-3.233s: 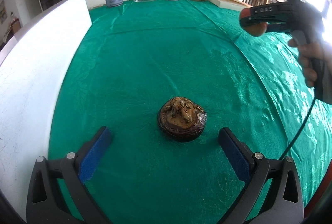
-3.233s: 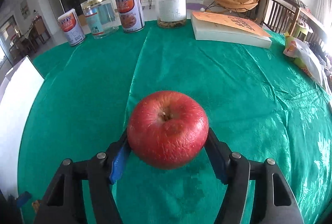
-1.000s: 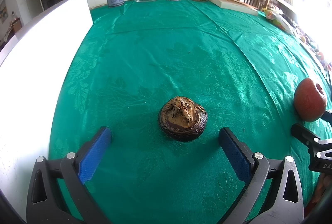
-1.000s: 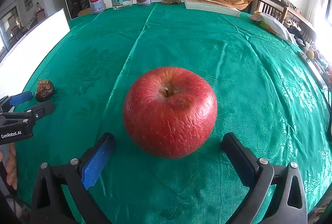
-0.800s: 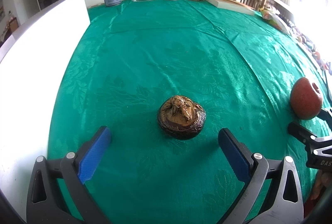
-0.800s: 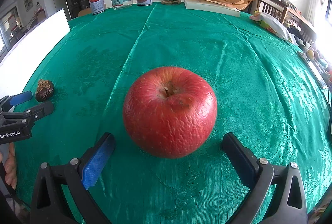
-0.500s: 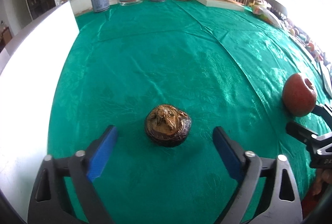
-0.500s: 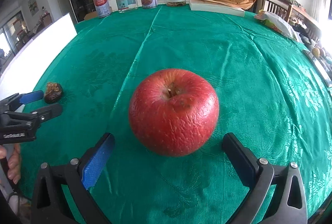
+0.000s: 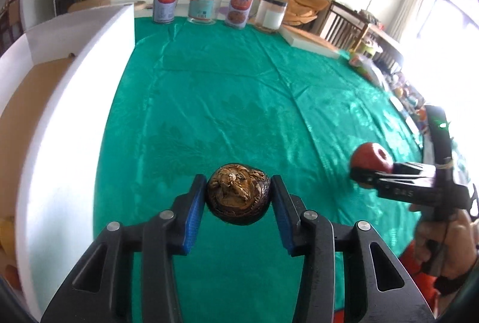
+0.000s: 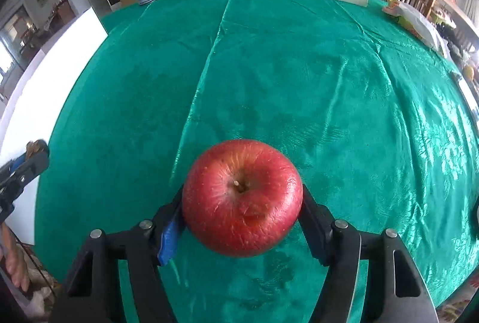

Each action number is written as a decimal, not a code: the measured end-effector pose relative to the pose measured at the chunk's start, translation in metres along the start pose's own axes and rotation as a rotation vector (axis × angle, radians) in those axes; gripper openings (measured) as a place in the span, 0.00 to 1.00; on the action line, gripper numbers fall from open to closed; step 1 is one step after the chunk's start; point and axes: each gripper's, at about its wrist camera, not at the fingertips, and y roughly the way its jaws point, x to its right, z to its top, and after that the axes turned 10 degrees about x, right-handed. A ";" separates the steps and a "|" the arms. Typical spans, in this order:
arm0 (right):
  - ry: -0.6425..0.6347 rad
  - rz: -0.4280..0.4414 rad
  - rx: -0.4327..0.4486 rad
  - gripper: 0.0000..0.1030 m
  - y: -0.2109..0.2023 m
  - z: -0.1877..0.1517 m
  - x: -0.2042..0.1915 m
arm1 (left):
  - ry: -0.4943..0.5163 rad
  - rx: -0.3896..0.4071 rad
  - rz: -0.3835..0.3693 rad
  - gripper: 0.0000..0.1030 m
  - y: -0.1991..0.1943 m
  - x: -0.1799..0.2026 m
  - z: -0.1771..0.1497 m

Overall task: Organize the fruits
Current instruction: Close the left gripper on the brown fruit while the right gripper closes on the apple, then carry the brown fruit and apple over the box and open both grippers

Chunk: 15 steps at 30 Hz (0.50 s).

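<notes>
A dark brown wrinkled fruit (image 9: 238,192) sits between the blue pads of my left gripper (image 9: 237,182), whose jaws are closing and press on both its sides, holding it above the green tablecloth (image 9: 209,89). In the right wrist view a red apple (image 10: 242,197) is clamped stem-up in my right gripper (image 10: 242,203), also closing, clear of the cloth. The left wrist view shows that apple (image 9: 371,157) at the far right, in the right gripper (image 9: 368,173) held by a hand (image 9: 440,236). The left gripper (image 10: 27,157) appears at the right wrist view's left edge.
A tall white box (image 9: 74,83) with a brown inside runs along the table's left side. Two tins (image 9: 163,4), a glass jar (image 9: 206,4) and a white-filled jar (image 9: 271,14) line the far edge, with a thick book (image 9: 311,41) to their right. Bags (image 10: 419,20) lie at the right edge.
Both grippers stood wide open around fruit resting on the cloth; now each has closed on its fruit and lifted it. The left view has tilted up and now shows the box's inside.
</notes>
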 end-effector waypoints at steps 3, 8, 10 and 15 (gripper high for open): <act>0.024 0.175 0.041 0.66 -0.021 0.019 -0.040 | -0.080 0.059 -0.058 0.43 -0.056 -0.018 0.022; -0.140 0.415 0.080 0.66 -0.050 0.069 -0.169 | -0.214 0.207 -0.015 0.43 -0.132 -0.089 0.075; -0.216 0.496 0.074 0.66 -0.051 0.083 -0.226 | -0.209 0.233 0.115 0.43 -0.140 -0.123 0.090; -0.399 0.552 -0.007 0.66 -0.011 0.095 -0.354 | -0.292 0.094 0.383 0.43 -0.096 -0.219 0.088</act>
